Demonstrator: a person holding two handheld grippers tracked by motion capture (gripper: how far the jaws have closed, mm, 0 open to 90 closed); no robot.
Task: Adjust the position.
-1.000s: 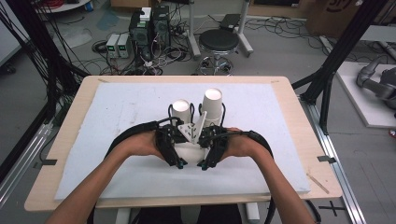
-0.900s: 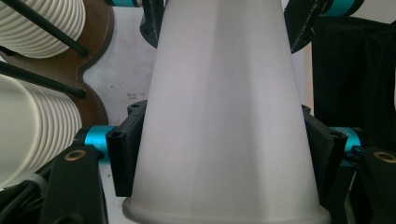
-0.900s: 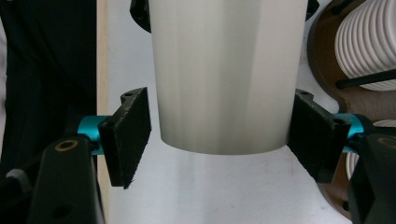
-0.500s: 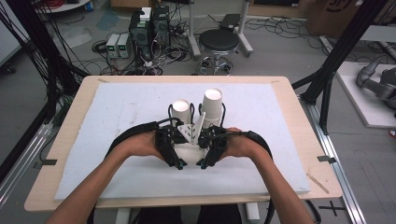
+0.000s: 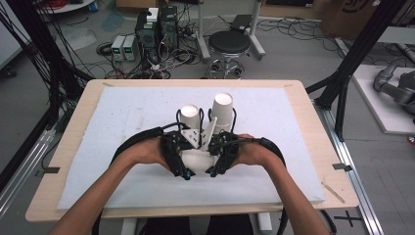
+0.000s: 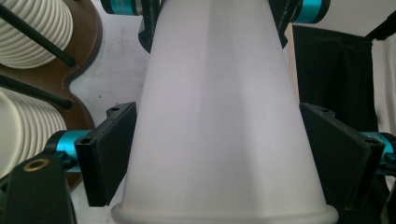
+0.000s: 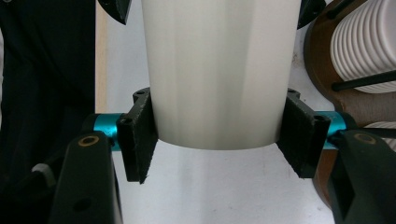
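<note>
Cup [image 7: 215, 70] rim cut off; right gripper [image 7: 217, 135] pinches it; left gripper [image 6: 224, 158] jaws just opening around it.

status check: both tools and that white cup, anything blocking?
Right tool shut on the white cup. Left tool jaws just opened, straddling the cup. Cup stacks stand just behind; nothing in the way.

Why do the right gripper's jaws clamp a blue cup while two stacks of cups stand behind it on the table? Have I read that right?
Not quite: the cup is white, not blue, as the right gripper view shows. The right gripper does clamp it in its jaws, and the two stacks of cups stand behind it on the table.
</note>
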